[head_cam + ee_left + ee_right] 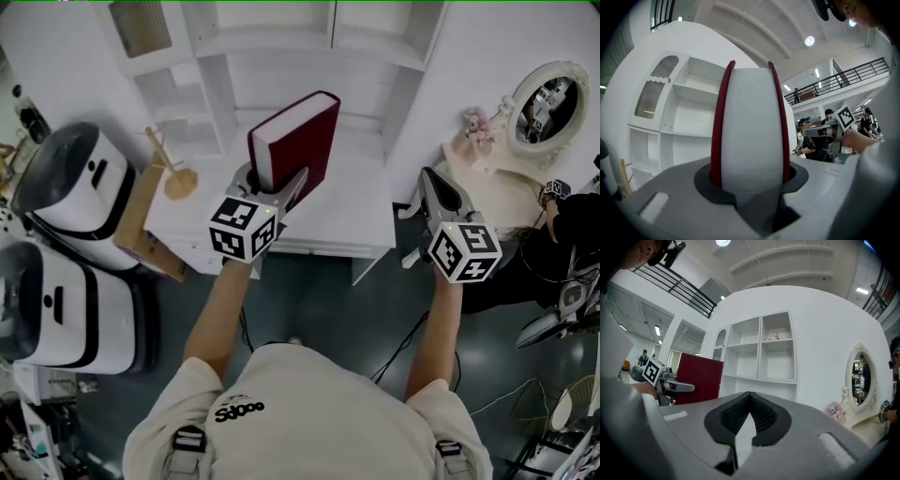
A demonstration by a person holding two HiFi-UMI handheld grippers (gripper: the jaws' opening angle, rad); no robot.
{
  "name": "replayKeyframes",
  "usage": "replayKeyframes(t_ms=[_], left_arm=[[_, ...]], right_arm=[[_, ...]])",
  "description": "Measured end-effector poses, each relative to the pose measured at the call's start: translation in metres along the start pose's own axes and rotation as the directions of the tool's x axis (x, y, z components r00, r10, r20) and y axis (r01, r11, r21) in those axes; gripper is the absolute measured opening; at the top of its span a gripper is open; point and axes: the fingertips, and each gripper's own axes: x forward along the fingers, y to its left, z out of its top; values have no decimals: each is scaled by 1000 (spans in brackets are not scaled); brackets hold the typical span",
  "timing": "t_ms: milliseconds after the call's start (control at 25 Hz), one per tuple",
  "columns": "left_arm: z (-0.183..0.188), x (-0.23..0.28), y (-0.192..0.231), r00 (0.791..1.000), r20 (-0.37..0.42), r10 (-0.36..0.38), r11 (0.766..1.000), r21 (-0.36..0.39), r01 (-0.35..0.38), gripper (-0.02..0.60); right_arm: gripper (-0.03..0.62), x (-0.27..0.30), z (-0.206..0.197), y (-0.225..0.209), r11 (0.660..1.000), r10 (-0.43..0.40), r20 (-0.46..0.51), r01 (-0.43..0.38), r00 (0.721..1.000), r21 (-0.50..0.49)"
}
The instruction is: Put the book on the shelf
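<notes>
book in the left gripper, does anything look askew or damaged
Nothing looks damaged. The book stands on end, clamped across its covers by the left gripper, and it tilts slightly to the right in the head view. It is in front of the shelf, not yet on it.

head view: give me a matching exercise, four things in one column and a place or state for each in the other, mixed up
Things
1. book
2. right gripper
3. oval mirror
4. shelf unit

Place or state
a. far right of the view, in a white ornate frame
b. jaws together, nothing between them
c. white, at the top of the view, behind the desk
d. dark red, held upright in the left gripper

Pairs: 1-d, 2-b, 3-a, 4-c
</notes>
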Motion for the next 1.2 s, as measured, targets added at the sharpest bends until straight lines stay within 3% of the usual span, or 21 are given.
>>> replayKeyframes(t_ms=[320, 640, 920, 1200], left_arm=[[8, 63, 35, 999, 25, -27, 1000, 7, 27, 227], [43, 136, 49, 996, 94, -10, 999, 46, 6, 227], [100, 222, 45, 984, 177, -9, 999, 52, 0, 227], [165, 318, 50, 974, 225, 40, 992, 112, -66, 229]], right_arm=[[2, 53, -1, -40, 1000, -28, 13, 28, 1000, -1], [2, 104, 6, -113, 1000, -18, 54, 18, 998, -5], [2, 149, 24, -185, 998, 50, 61, -48, 997, -29], [2, 178, 20, -239, 995, 91, 45, -90, 995, -31]])
